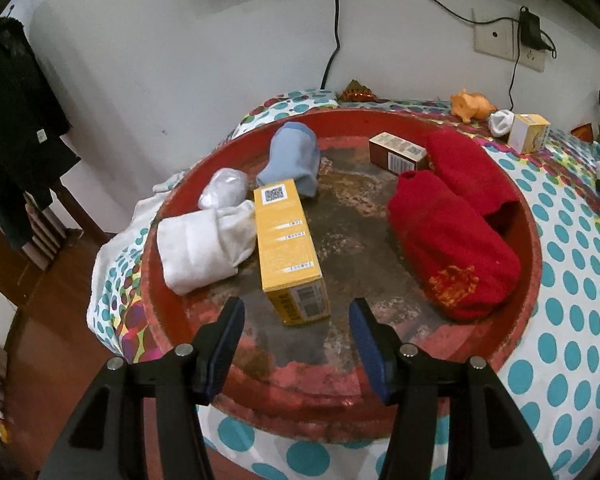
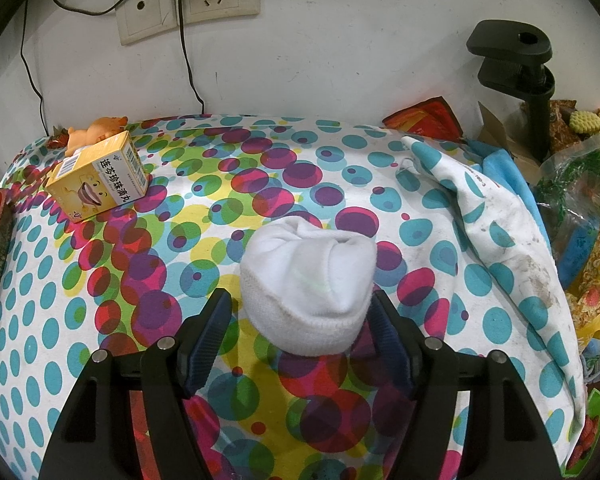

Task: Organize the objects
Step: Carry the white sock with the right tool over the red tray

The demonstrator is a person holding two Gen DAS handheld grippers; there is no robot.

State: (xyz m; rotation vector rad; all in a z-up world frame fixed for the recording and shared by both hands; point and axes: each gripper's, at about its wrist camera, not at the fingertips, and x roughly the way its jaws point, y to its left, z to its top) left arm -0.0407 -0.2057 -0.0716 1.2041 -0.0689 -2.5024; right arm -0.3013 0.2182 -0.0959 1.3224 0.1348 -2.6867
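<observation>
In the left wrist view a round red tray (image 1: 380, 384) lies on the dotted bedcover. It holds a long yellow box (image 1: 288, 240), a rolled white sock (image 1: 200, 248), a blue sock (image 1: 294, 160), a clear-wrapped bundle (image 1: 224, 192), a brown box (image 1: 396, 154) and two red sock rolls (image 1: 452, 248). My left gripper (image 1: 297, 306) hangs open over the tray's near side, with the yellow box's end just beyond its tips. In the right wrist view a balled white sock (image 2: 308, 288) sits between the fingers of my right gripper (image 2: 300, 297). The right pad is at its side and the left pad stands clear.
A small yellow carton (image 2: 100, 180) and an orange toy (image 2: 92, 130) lie at the cover's far left. A folded dotted cloth (image 2: 500, 240), a black clamp (image 2: 516, 64) and snack bags (image 2: 592, 280) crowd the right. Cables hang from wall sockets (image 2: 188, 4). The floor (image 1: 60, 320) drops off left of the tray.
</observation>
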